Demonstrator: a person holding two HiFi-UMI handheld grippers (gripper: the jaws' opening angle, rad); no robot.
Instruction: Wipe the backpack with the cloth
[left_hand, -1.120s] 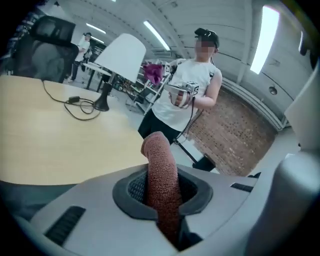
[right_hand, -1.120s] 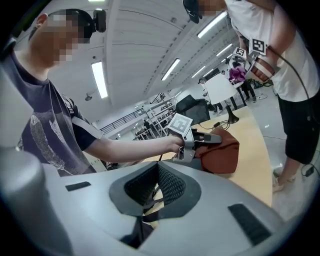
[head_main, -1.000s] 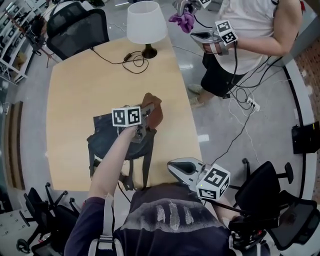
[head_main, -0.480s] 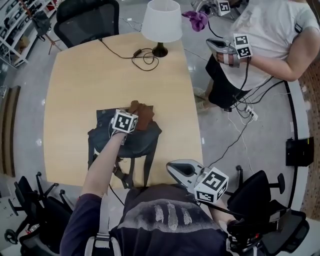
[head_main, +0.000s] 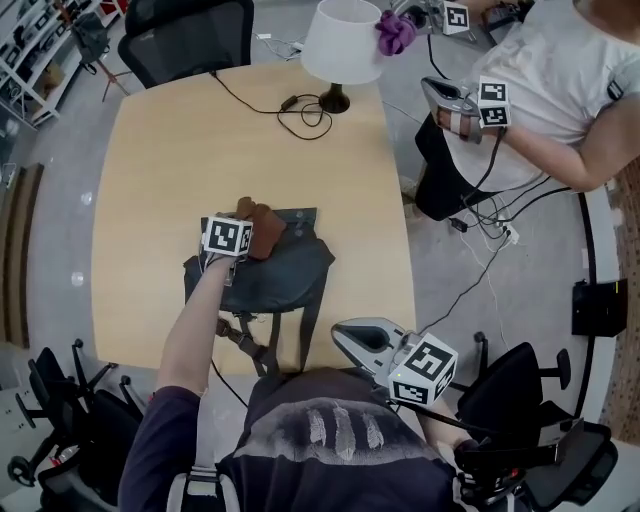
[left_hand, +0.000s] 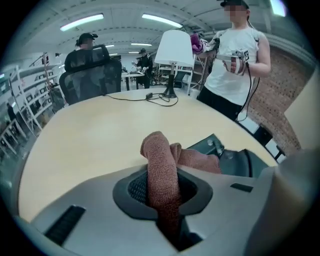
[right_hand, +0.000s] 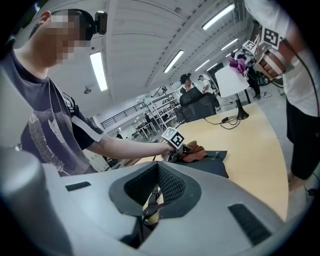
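Note:
A dark backpack (head_main: 280, 282) lies flat on the wooden table (head_main: 170, 150), its straps hanging over the near edge. My left gripper (head_main: 248, 228) is shut on a brown cloth (head_main: 263, 230) and presses it on the backpack's far left corner. In the left gripper view the cloth (left_hand: 162, 165) runs up between the jaws, with the backpack (left_hand: 235, 157) to the right. My right gripper (head_main: 362, 338) hovers off the table's near right edge, close to my body, shut with nothing in it. The right gripper view shows the backpack (right_hand: 212, 164) and cloth (right_hand: 194, 150) ahead.
A white lamp (head_main: 345, 40) and its cable (head_main: 300, 105) stand at the table's far edge. A second person at the far right holds grippers (head_main: 465, 100) and a purple cloth (head_main: 395, 30). Office chairs (head_main: 190, 30) (head_main: 520, 390) and floor cables surround the table.
My left gripper has dragged the brown cloth leftward along the backpack's far edge, from its right corner to its left. The right gripper has stayed put.

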